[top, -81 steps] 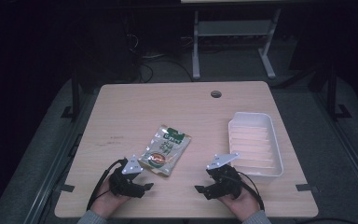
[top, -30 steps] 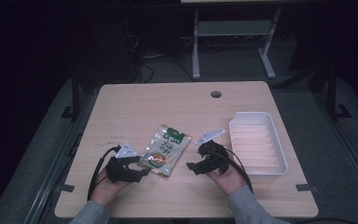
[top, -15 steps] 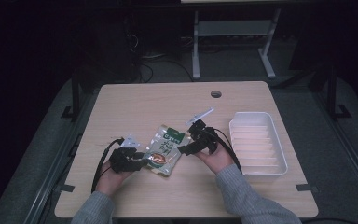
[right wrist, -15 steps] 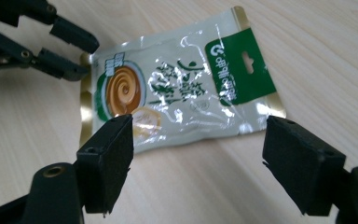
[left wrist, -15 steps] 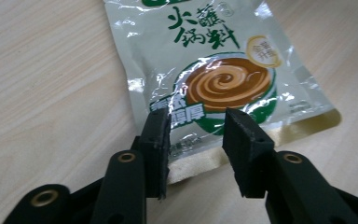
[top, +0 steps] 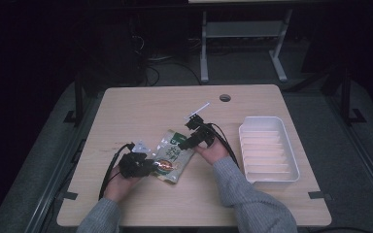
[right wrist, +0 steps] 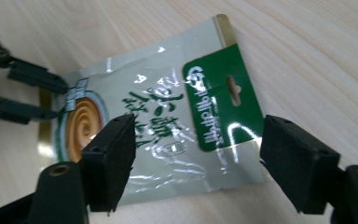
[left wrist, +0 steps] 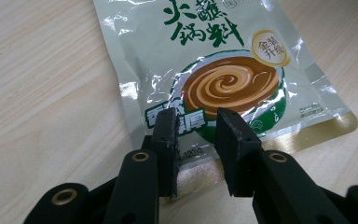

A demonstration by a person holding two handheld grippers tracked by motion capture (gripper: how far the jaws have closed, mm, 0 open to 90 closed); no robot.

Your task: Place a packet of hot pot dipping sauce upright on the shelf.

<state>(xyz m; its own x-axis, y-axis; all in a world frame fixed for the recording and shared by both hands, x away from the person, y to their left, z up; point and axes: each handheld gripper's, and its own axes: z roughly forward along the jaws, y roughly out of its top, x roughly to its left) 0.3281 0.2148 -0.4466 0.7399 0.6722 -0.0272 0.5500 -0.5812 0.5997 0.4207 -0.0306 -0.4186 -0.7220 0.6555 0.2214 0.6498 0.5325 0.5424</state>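
A silver-and-green sauce packet (top: 174, 156) lay flat on the wooden table (top: 141, 107), a little toward the person's side of the middle, its green hanger tab pointing to about one o'clock and its gold-edged bottom seam to about seven. The left gripper (top: 148, 165) sat at the packet's eight o'clock corner, low over the bottom seam. In the left gripper view its jaws stood a narrow gap apart (left wrist: 196, 140), hovering above the printed swirl and the seam; whether they touched the foil could not be made out, and nothing was pinched between them. The right gripper (top: 187, 143) came in at the tab end, at about two o'clock of the packet. Its jaws were spread wide (right wrist: 196, 156), straddling the packet's width just below the green tab, gripping nothing. A white ribbed tray (top: 291, 167) stood well apart at three o'clock, near the table's right edge.
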